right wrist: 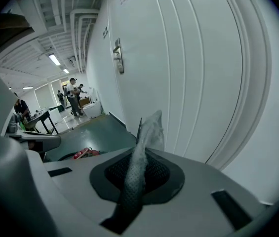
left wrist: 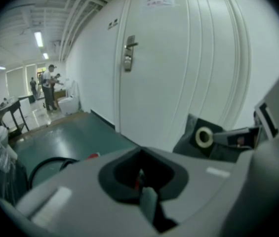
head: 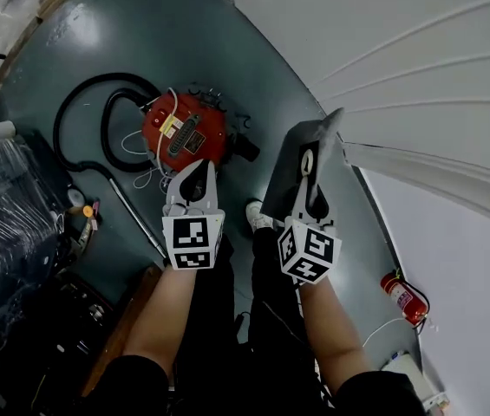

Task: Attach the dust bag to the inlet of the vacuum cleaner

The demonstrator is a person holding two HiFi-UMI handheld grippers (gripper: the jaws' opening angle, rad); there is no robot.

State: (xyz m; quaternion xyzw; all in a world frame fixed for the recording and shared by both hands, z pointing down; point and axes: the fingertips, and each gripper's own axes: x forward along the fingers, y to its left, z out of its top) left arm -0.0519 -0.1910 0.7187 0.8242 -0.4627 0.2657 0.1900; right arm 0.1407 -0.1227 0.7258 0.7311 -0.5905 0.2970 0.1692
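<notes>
The red vacuum cleaner (head: 184, 133) sits on the green floor with its black hose (head: 88, 102) looped to its left. My left gripper (head: 194, 176) hangs above the vacuum's near side, jaws shut with nothing gripped (left wrist: 141, 181). My right gripper (head: 311, 180) is to the right, shut on the grey dust bag (head: 297, 167); the bag's fabric (right wrist: 139, 157) runs between its jaws and stands up past them. The bag's collar with its round hole (left wrist: 204, 137) shows at the right of the left gripper view. Bag and vacuum are apart.
A white door (left wrist: 169, 68) and a white wall (head: 401, 76) close the right side. A red fire extinguisher (head: 405, 297) lies near the wall. Plastic-wrapped goods (head: 2, 224) stand at the left, with a metal wand (head: 132, 211) on the floor. People (left wrist: 48, 85) stand far off.
</notes>
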